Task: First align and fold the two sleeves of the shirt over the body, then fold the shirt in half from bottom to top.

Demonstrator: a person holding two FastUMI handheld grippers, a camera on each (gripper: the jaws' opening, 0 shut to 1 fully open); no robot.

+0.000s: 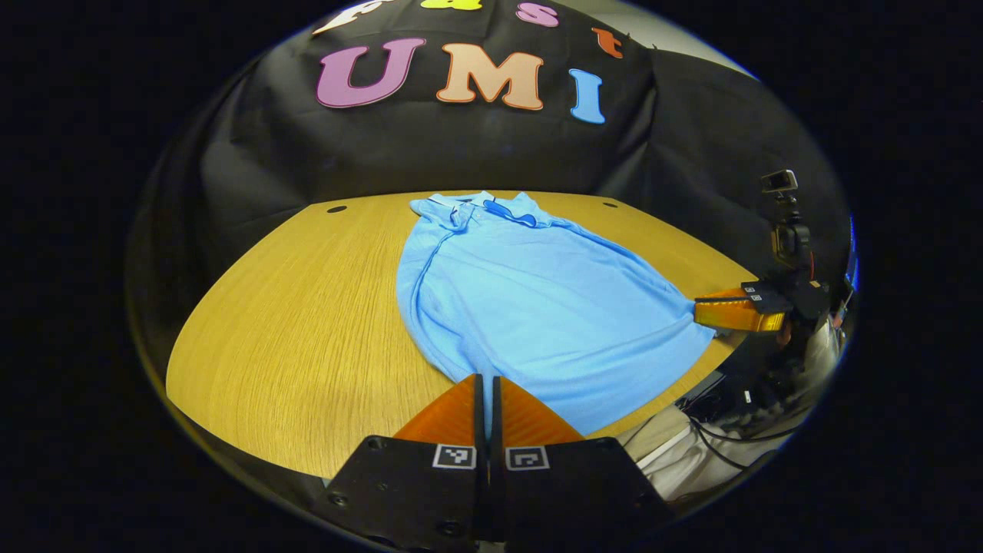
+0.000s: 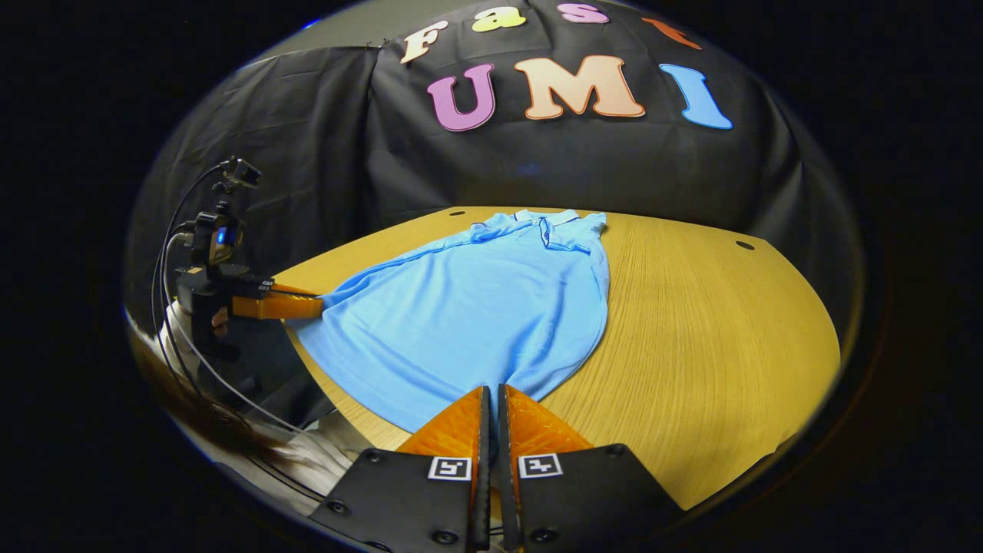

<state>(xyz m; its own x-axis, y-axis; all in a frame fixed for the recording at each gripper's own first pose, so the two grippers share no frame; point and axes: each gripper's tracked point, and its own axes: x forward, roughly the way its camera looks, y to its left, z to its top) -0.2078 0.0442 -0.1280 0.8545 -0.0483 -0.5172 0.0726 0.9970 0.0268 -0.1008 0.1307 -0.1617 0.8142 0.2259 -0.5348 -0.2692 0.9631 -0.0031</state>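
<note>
Shirt [image 1: 530, 299] hem pinched in both grippers' jaws

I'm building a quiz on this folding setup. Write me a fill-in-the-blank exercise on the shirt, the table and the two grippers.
1. The light blue polo shirt lies on a ____ table of yellow-brown colour.
2. The left gripper is shut on the shirt's ____ edge.
3. The right gripper grips the same edge, and its fingers are ____.
4. The shirt's collar points toward the booth's ____ cloth wall.

Missing words: wooden; bottom; shut; black
</note>
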